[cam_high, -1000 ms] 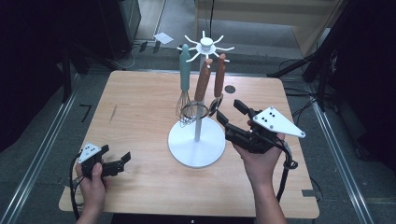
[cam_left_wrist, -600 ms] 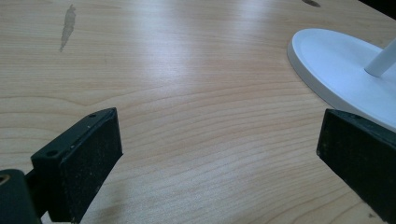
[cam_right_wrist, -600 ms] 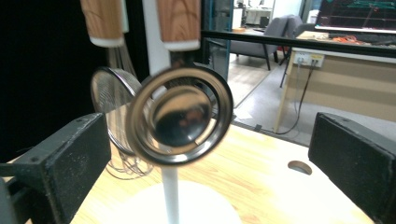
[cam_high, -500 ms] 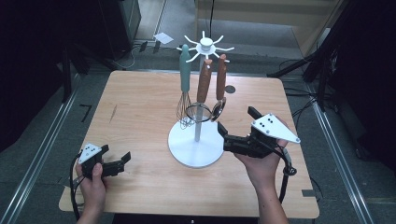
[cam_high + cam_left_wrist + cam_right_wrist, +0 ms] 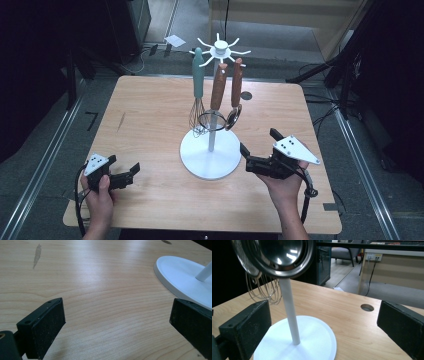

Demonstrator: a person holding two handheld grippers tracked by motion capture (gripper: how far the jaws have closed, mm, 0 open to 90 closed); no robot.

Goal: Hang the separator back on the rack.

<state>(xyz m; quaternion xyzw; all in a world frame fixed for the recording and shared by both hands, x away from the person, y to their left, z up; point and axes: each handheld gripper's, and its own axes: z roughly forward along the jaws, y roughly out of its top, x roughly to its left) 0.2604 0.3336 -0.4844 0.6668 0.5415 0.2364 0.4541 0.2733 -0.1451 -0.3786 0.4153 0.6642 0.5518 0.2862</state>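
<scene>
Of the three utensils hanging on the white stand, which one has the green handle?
The whisk, hanging leftmost on the stand. The other two utensils have brown wooden handles.

Matt wooden table [image 5: 150, 115], glossy metal ladle [image 5: 282, 255], white smooth stand [image 5: 210, 160]

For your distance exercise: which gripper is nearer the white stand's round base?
Right. The right gripper sits just beside the base; the left gripper is farther off.

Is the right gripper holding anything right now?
No: in the right gripper view the right gripper has its jaws wide apart with nothing between them but the stand farther off.
</scene>
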